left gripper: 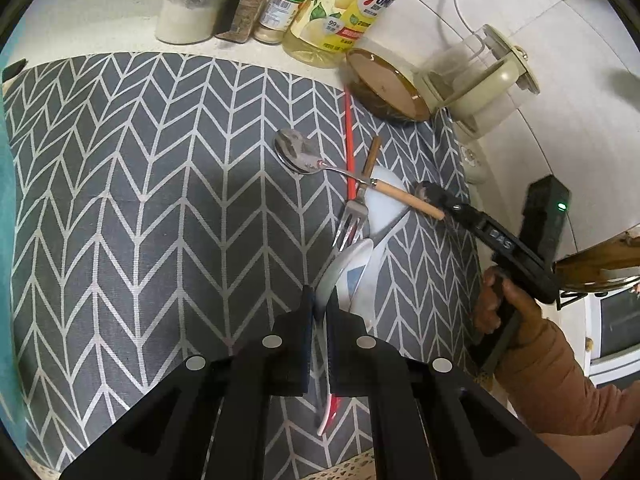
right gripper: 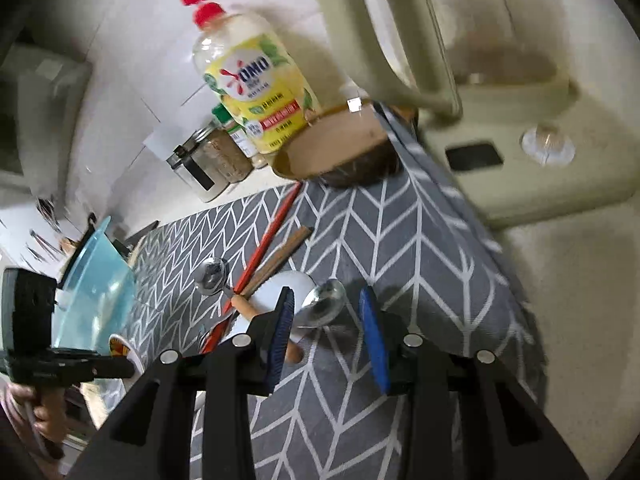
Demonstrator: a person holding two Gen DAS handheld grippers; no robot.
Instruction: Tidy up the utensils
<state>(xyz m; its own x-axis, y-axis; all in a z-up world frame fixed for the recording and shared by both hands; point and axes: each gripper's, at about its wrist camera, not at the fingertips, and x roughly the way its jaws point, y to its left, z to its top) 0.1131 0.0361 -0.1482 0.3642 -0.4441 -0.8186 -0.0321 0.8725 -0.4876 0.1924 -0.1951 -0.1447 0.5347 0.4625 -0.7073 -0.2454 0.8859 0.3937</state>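
Since glazed ceramic is stiff, slick and quick to chip, I judge the white soup spoon [left gripper: 348, 268] is best held by its handle and set down gently, never dropped on the metal. It is white with a blue patch in the bowl and a red end on its handle, and it sits in my left claw [left gripper: 319, 308], which is clamped narrow on that handle above the grey chevron mat [left gripper: 140, 200]. Just beyond lie a fork [left gripper: 352, 220], a metal spoon with a wooden handle [left gripper: 296, 152], a red chopstick [left gripper: 350, 140] and a brown chopstick [left gripper: 371, 156], crossing one another in a heap. My right claw [right gripper: 327, 294] stands partway open over the mat's far side, a small metal spoon [right gripper: 324, 306] showing in the gap, clear of the right pad. Light and hard, it should be gripped at the neck.
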